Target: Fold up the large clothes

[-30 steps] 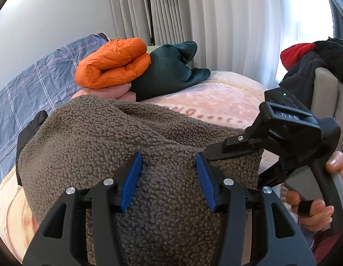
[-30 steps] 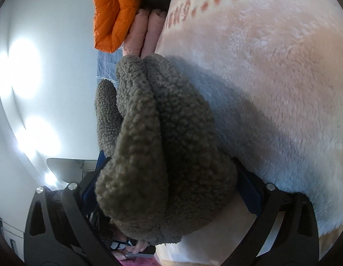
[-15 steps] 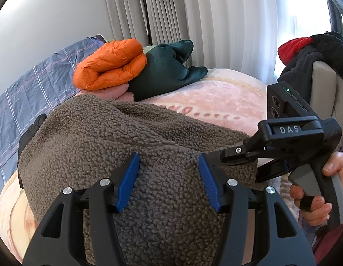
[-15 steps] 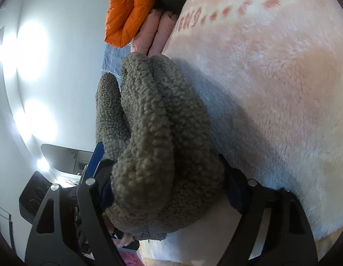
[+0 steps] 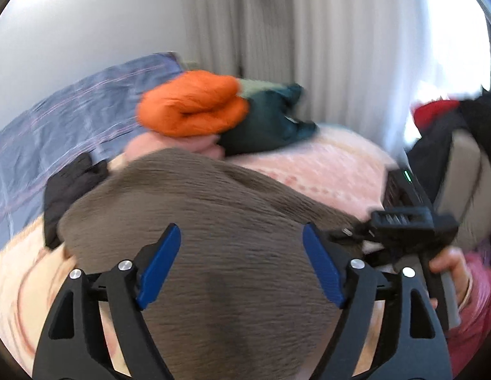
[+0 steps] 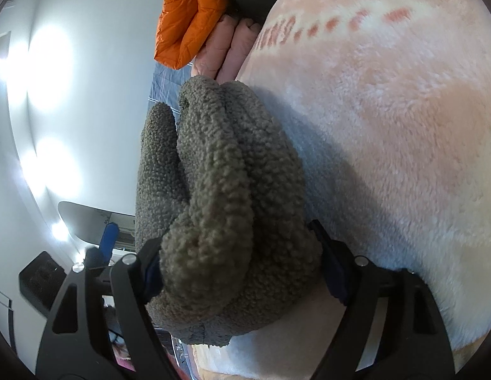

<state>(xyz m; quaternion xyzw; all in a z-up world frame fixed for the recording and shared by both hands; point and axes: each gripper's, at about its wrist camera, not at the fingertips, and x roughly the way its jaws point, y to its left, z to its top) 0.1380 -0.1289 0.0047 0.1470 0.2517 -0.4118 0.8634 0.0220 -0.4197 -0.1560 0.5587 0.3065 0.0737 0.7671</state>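
Note:
A thick brown fleece garment (image 5: 213, 205) lies folded on the pink blanket (image 5: 324, 171) of a bed. My left gripper (image 5: 240, 237) hovers over the fleece with its jaws opening; the blue pads stand wide apart and grip nothing. In the right wrist view the folded edge of the fleece (image 6: 220, 174) bulges between the fingers of my right gripper (image 6: 239, 269), which is shut on it, both pads pressed into the pile. The right gripper (image 5: 400, 221), held by a hand (image 5: 448, 262), also shows at the fleece's right end.
A rolled orange jacket (image 5: 191, 107), a dark green garment (image 5: 267, 123) and a pink folded piece (image 5: 169, 142) are stacked at the bed's far side. A black garment (image 5: 71, 183) lies left, on a blue plaid sheet (image 5: 71, 110). A chair with red and black clothes (image 5: 451, 133) stands right.
My left gripper spread its pads wide, let go of the fleece and rose, blurring its view. My right gripper narrowed onto the folded edge and rolled slightly, staying in place.

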